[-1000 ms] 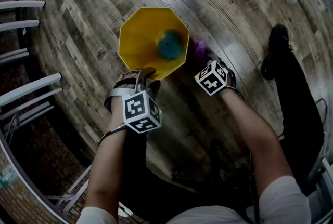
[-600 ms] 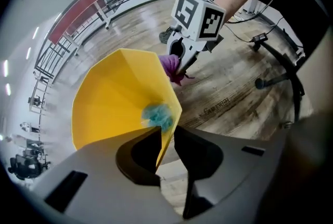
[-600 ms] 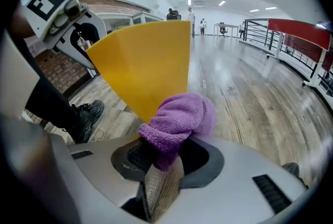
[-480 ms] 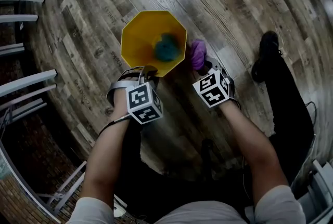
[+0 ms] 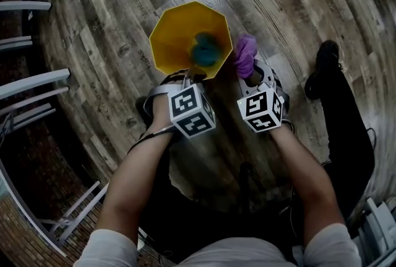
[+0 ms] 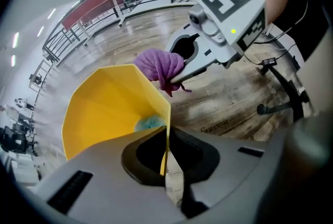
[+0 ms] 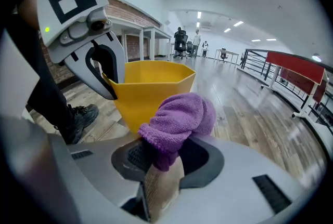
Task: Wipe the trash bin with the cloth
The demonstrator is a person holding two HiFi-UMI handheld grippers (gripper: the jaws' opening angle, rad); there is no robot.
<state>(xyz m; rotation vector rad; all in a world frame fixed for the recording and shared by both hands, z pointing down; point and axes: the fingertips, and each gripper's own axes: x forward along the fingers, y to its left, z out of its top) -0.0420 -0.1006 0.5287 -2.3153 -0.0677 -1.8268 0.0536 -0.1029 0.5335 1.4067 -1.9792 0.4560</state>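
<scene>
A yellow eight-sided trash bin [image 5: 176, 33] stands on the wooden floor, with a teal lump [image 5: 206, 51] inside it. My left gripper [image 5: 179, 75] is at the bin's near rim. Its jaws have just been closing, and in the left gripper view [image 6: 165, 158] the thin yellow wall [image 6: 109, 108] is pinched between them. My right gripper [image 5: 250, 74] is shut on a purple cloth [image 5: 245, 52], held just right of the bin at about rim height. The right gripper view shows the cloth [image 7: 179, 116] bunched above the jaws, and the bin [image 7: 151, 88] behind it.
A black shoe [image 5: 325, 67] and dark trouser legs are right of the bin. White railings [image 5: 31, 83] and a brick wall run along the left. A black stand and cable [image 6: 281, 106] lie on the floor. People [image 7: 196, 43] stand far off down the hall.
The right gripper has lifted the purple cloth from low beside the bin up to its rim. The left gripper has shifted right along the near rim and closed on it.
</scene>
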